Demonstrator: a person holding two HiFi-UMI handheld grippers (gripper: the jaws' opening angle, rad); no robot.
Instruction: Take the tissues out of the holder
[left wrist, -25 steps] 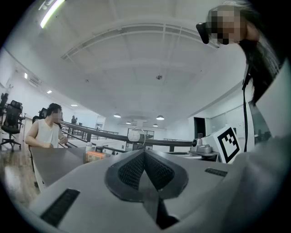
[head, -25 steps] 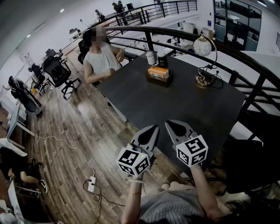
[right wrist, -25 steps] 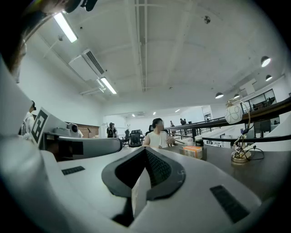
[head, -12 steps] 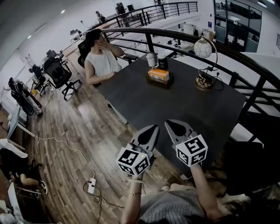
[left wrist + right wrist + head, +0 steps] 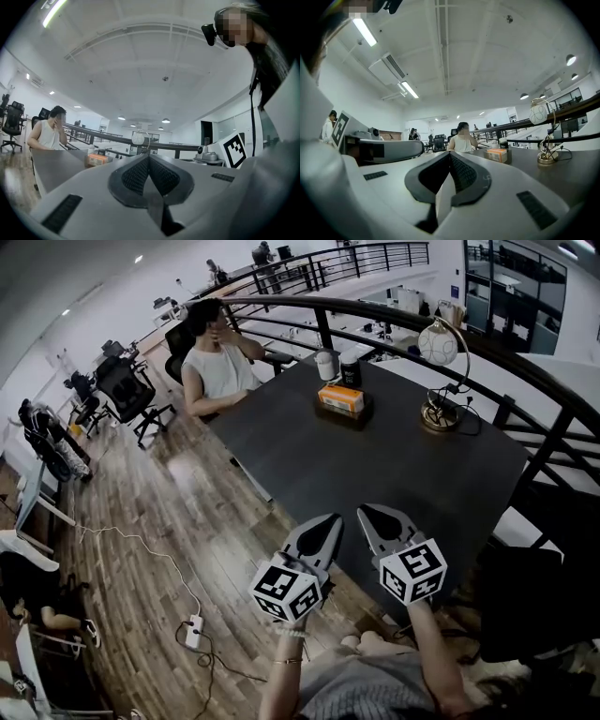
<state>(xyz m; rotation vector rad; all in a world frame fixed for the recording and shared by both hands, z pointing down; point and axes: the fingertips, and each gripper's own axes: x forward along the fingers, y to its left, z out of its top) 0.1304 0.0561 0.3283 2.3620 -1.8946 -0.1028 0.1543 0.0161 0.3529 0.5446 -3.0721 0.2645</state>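
Where the wood-plank floor (image 5: 159,512) runs up to a curved black railing (image 5: 366,306), a large dark table (image 5: 375,465) fills the middle of the head view. A person in a white sleeveless top (image 5: 214,367) sits at its far left corner, one hand raised to the face, with a black office chair (image 5: 127,390) behind on the floor. On the table's right side stands a desk lamp (image 5: 436,340) with a pale globe shade and a brass base.

At the near edge, the left gripper (image 5: 334,518) and the right gripper (image 5: 364,510) are held side by side, pointing level toward the far end. In each gripper's own view the ribbed pads meet with nothing between them, so both are closed and empty.

The tissues (image 5: 339,397), an orange pack, sit in a dark holder (image 5: 342,414) at the far end of the table, well apart from both grippers. Just behind the holder stand a white cup (image 5: 325,364) and a dark canister (image 5: 350,369). A white power strip (image 5: 194,632) lies on the floor at lower left.
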